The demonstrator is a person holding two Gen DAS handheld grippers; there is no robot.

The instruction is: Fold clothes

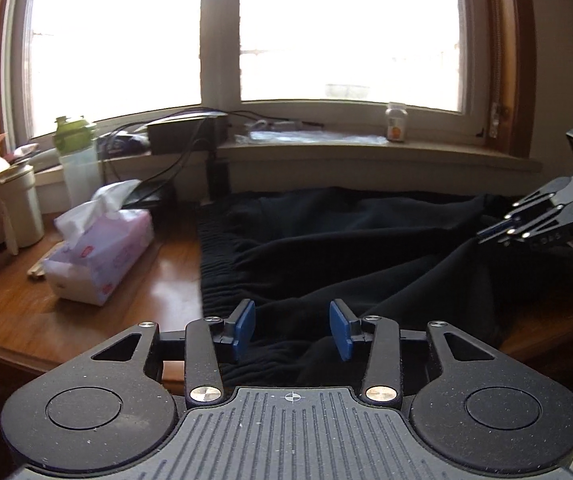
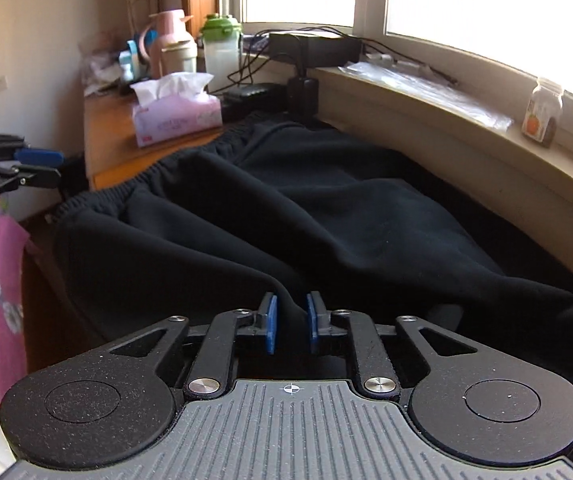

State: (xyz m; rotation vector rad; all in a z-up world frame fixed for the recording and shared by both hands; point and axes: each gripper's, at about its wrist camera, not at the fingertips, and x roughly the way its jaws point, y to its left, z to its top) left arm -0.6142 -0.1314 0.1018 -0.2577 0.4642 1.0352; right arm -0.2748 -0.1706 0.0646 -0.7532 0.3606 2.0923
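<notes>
One tissue box (image 1: 100, 254) at the frame's left shows tissues sticking out. Black trousers (image 1: 346, 248) cover the table's (image 1: 18, 316) centre (rumpled); left gripper (image 1: 292, 332) is released above them, right gripper (image 2: 291, 322) parted around a fold.

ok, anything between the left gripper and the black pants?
Nothing visible. The left gripper is open right above the black pants, only dark cloth showing between its pads. The tissue box sits off to the left on the wooden table, clear of the path.
</notes>
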